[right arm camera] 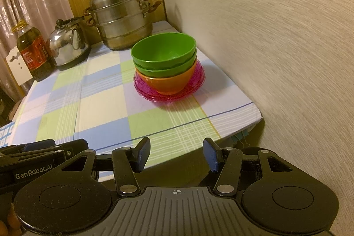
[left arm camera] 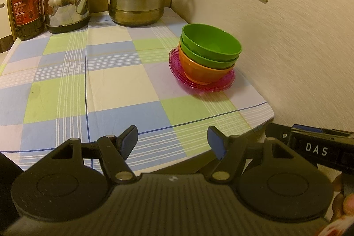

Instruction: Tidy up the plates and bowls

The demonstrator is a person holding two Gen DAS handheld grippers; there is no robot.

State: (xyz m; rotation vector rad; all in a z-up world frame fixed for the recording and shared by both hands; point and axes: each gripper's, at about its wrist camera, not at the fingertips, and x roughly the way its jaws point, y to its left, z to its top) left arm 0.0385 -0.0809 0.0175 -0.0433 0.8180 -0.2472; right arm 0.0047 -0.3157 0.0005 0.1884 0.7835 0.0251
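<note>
By the wall, bowls [right arm camera: 163, 59] sit nested on pink plates [right arm camera: 194, 85]. Both grippers, left [left arm camera: 172, 143] and right [right arm camera: 176, 154], hang spread and empty. Stack looks done, probably; withdraw gently.

Two green bowls [right arm camera: 163, 52] nest in an orange bowl [right arm camera: 169, 83] on pink plates [right arm camera: 152, 97], centre frame; the cloth [right arm camera: 106, 103] is checked blue, green and cream; steel pot [right arm camera: 120, 19] upper left.

The pink plates [right arm camera: 170, 95] overlap under the orange bowl [right arm camera: 168, 83], so their count cannot be told; the oil bottle [left arm camera: 26, 3] label print is too small to read; the bench [left arm camera: 13, 72] runs off the left wrist view's left edge; a fingertip [left arm camera: 348, 205] is cut by the right edge.
</note>
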